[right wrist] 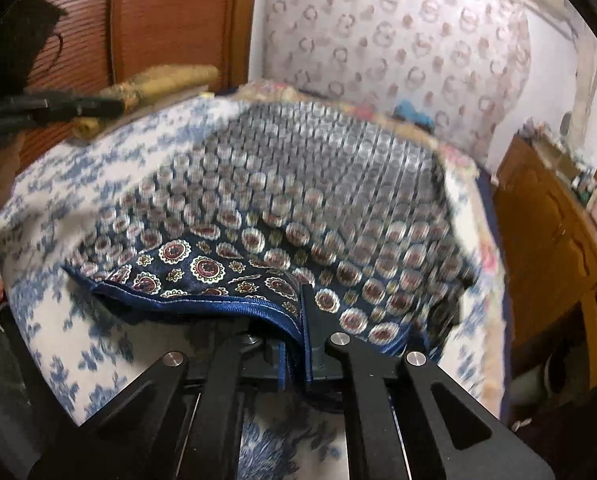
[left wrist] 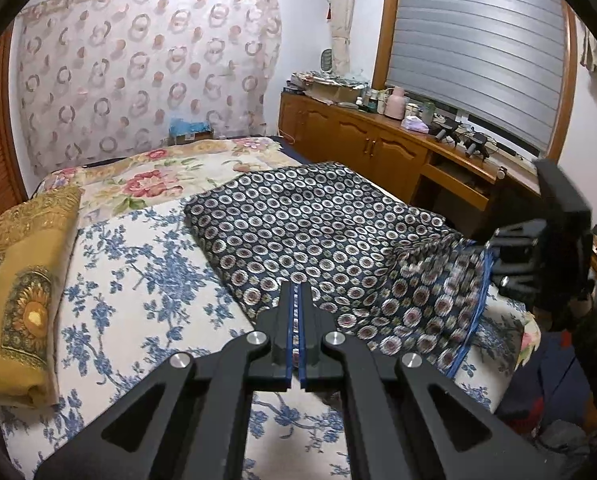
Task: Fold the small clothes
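Bed (left wrist: 146,280) carries navy scarf (left wrist: 298,220), folded mustard cloth (left wrist: 22,296).

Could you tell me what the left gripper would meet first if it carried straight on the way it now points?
Most likely the navy patterned cloth that the left gripper already pinches; its folded bulk lies directly ahead.

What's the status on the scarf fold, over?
Left gripper shut on navy scarf edge. Right gripper shut on its blue hem. Nothing blocking.
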Motion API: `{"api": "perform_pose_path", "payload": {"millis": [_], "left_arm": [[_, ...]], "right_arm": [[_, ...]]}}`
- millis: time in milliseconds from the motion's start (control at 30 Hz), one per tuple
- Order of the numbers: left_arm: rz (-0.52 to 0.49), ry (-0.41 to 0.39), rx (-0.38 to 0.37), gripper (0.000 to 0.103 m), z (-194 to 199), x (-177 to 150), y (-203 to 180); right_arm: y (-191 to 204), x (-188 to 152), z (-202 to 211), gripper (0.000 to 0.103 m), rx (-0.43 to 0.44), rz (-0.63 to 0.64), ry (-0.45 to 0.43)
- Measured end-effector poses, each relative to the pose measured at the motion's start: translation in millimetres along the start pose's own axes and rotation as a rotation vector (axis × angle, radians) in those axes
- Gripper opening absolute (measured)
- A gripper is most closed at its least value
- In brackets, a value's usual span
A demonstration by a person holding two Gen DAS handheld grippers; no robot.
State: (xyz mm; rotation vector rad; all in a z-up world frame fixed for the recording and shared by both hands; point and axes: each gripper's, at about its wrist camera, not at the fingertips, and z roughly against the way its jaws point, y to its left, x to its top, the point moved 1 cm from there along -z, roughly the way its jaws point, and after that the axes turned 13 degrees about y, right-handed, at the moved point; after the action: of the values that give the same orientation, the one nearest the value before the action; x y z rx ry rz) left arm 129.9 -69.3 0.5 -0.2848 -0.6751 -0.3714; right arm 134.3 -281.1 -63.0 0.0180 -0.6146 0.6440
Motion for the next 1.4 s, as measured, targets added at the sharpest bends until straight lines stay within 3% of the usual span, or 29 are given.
{"api": "perform_pose_path", "payload": {"millis": [433, 967, 1400], "left_arm": [[0.044, 0.018, 0.049, 0.001, -10.9, 27.6, 29.3], [0.091, 0.108, 0.045, 0.003, -54.9, 63.6, 72.4], [0.131, 0.177, 0.015, 0.003, -89.1, 64.5, 95.7]], "right_arm": [[-23.2, 67.1, 5.0, 0.003, -0.022, 0.032, -0.07], [-62.4, 136.8, -51.4, 0.003, 0.024, 0.03, -0.003], [-88.6, 182.3, -121.9, 0.003, 0.065, 0.012, 0.086]]}}
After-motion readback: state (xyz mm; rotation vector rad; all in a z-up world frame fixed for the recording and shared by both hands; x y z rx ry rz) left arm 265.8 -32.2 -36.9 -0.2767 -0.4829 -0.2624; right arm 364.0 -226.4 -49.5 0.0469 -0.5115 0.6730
